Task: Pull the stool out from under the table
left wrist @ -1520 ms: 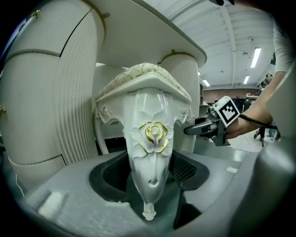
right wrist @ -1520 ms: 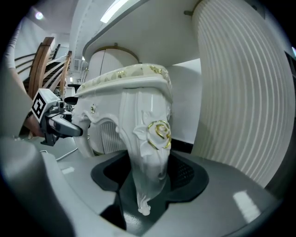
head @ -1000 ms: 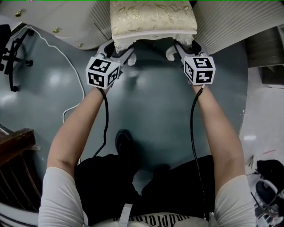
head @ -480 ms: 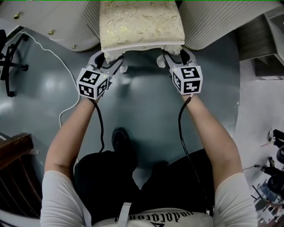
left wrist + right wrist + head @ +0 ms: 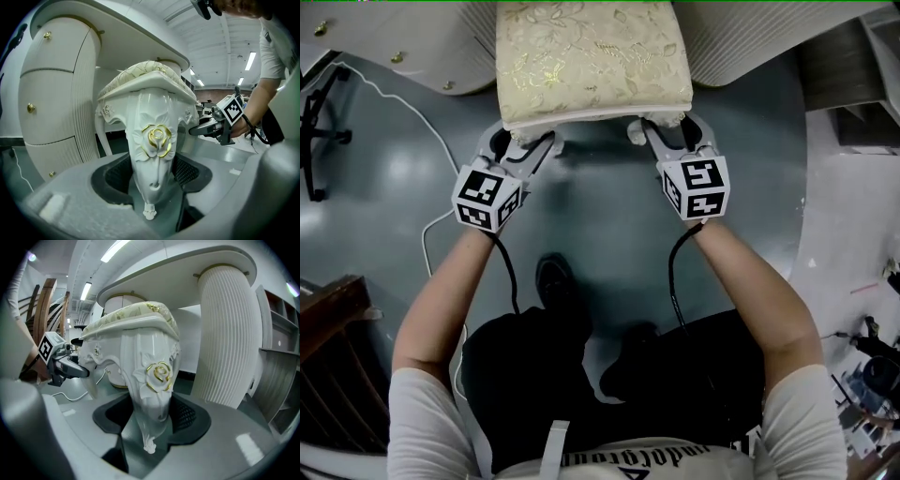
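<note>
The stool (image 5: pixel 592 61) stands between the two pedestals of the table (image 5: pixel 741 37). The left gripper (image 5: pixel 528 150) clasps its front left leg (image 5: pixel 152 159), and the right gripper (image 5: pixel 654 139) clasps its front right leg (image 5: pixel 150 390). A cable (image 5: pixel 426 246) lies on the floor (image 5: pixel 609 225) to the left.

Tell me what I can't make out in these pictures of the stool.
Back legs of the stool: head view, covered by its own seat.
Top of the table: head view, cut off by the upper edge.
Dark clutter at lower right: head view, too small and cut by the edge.
</note>
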